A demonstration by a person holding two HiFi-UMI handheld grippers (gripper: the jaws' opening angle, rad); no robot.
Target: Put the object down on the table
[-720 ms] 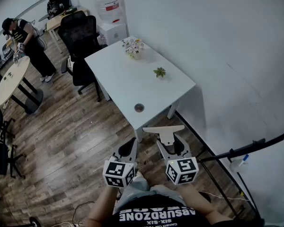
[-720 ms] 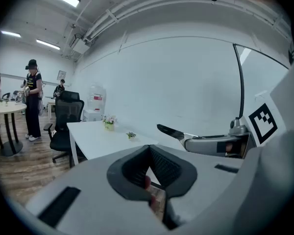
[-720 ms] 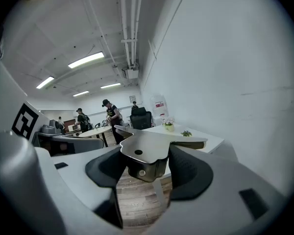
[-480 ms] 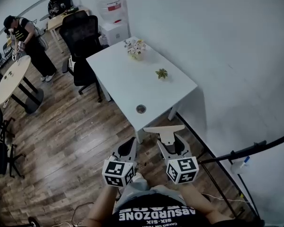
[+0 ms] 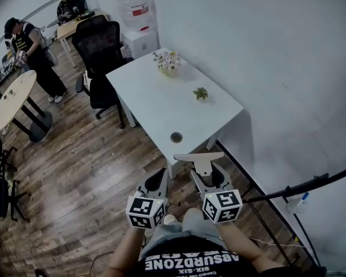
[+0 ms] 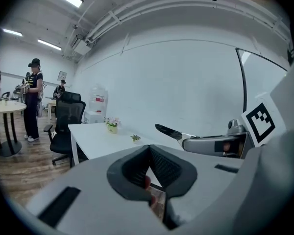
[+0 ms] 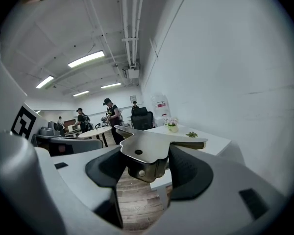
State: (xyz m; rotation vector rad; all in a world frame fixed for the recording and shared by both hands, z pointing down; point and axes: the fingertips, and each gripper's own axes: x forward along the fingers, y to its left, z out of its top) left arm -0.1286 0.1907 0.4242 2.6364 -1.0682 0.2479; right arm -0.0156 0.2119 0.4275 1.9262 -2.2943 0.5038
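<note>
Holding the metal bracket [image 5: 200, 159] short of the white worktop [image 5: 155, 105], my right gripper [image 5: 206, 175] has its jaws spread wide and clamped on the bracket's base. My left gripper [image 5: 157, 180] is closed and empty. The carry looks unfinished, so next I should reach over the worktop, lower, then release.
</note>
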